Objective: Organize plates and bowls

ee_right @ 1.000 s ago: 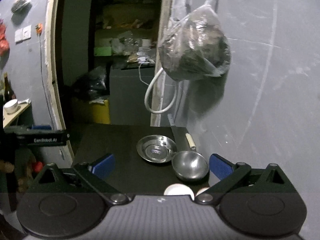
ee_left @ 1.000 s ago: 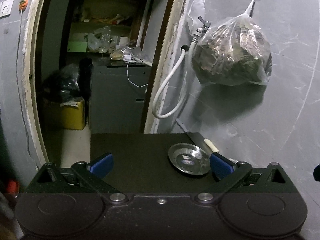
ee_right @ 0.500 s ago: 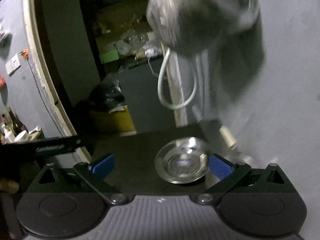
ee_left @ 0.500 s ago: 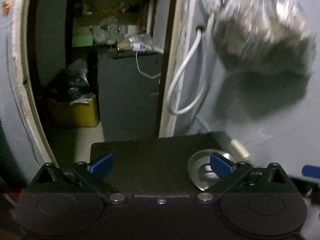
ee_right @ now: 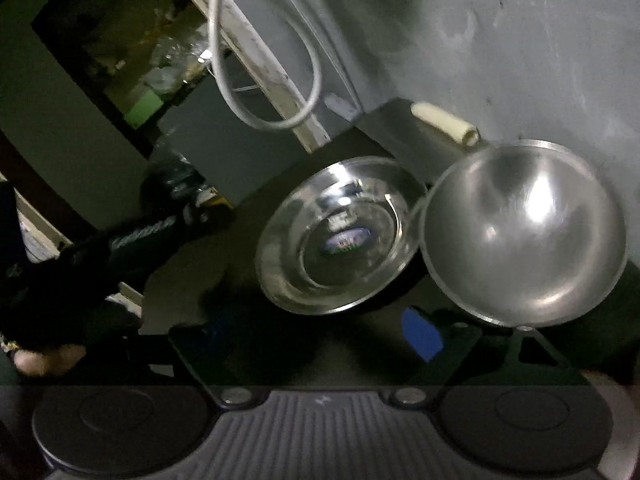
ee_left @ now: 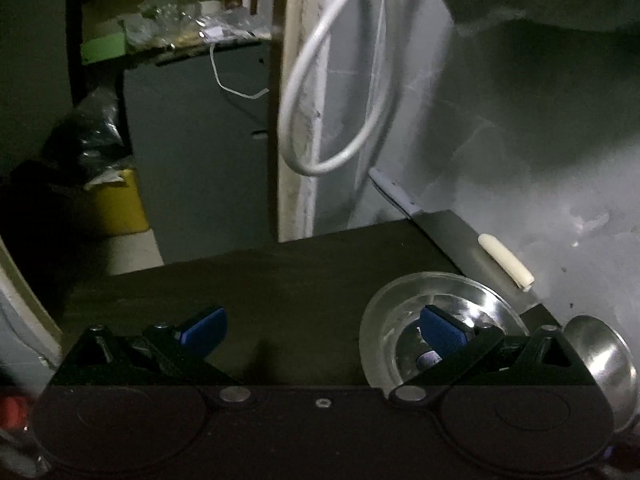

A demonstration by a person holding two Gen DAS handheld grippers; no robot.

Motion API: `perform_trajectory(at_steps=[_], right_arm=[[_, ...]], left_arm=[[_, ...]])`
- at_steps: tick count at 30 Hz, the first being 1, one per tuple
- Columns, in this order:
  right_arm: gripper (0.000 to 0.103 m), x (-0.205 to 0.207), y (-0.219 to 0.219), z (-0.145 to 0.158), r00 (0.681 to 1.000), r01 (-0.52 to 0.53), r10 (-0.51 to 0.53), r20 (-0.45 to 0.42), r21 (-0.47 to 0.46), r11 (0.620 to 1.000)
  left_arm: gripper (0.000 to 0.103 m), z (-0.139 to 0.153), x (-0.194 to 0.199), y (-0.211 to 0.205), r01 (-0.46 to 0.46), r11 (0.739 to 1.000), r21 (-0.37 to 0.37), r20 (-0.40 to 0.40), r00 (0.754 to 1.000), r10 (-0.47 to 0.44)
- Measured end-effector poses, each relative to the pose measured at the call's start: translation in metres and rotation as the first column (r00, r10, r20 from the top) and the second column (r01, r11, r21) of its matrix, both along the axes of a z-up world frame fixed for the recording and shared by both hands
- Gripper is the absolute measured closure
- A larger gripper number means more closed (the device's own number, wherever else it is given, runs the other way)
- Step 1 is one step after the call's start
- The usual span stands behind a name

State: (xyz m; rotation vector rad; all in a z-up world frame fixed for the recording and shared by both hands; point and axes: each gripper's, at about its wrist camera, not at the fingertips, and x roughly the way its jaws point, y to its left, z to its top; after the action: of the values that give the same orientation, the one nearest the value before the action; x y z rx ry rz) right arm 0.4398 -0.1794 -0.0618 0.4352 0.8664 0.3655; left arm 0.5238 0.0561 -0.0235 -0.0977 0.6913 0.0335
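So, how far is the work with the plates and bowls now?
Nothing looks done yet: the steel plate and steel bowl sit side by side on the dark table, unstacked. Both the left gripper and right gripper are open and empty, close to the dishes. All grasping and stacking remains.

I'm getting white lettering on the side of the left gripper [ee_right: 140, 234] in my right wrist view, but it's too blurred to read. Nothing else carries legible text, labels or numbers in either view.
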Motion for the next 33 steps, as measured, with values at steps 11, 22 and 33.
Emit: perform_trajectory(at_steps=[11, 22, 33], right_arm=[[0.029, 0.016, 0.005, -0.019, 0.997, 0.073, -0.072, -0.016, 0.045, 0.996], [0.043, 0.024, 0.005, -0.022, 0.991, 0.132, -0.132, -0.011, 0.089, 0.987], [0.065, 0.029, 0.005, -0.025, 0.988, 0.152, -0.153, -0.002, 0.058, 0.987]], left_arm=[[0.001, -0.032, 0.035, -0.018, 0.020, 0.999, -0.029, -0.073, 0.997, -0.022], [0.031, -0.039, 0.048, -0.019, -0.001, 0.991, -0.131, -0.121, 0.993, -0.015], [0.072, -0.040, 0.050, -0.015, -0.012, 0.983, -0.181, -0.163, 0.986, -0.018]])
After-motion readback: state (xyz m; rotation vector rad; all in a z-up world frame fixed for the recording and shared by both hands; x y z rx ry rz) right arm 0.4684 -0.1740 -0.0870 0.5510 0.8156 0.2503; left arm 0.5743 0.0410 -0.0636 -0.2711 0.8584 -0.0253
